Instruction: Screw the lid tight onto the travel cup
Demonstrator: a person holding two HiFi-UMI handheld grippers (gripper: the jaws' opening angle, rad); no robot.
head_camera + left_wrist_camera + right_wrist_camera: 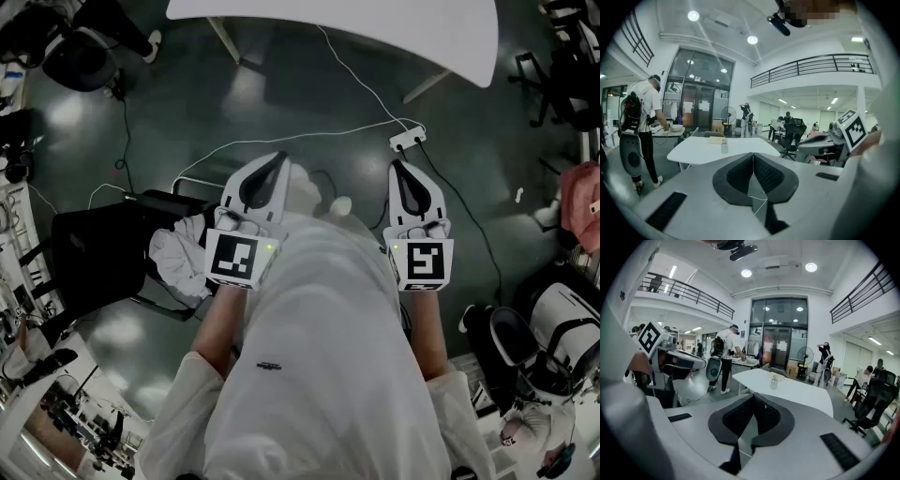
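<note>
Left gripper (752, 155): jaws clenched tip to tip, nothing between them. Right gripper (753, 397): likewise clenched and empty. Their pads (739, 174) are black ribbed rubber, set in matte grey shells. The travel cup (724, 146), judged to be the small metallic cylinder with a narrower cap, stands on the smooth, round-edged white table (693, 153). It is at eleven o'clock of the left jaws, one o'clock of the right, well apart from both. Lid seating: too small to tell. Assessment: task not begun; approach, grasp and tightening all remain
</note>
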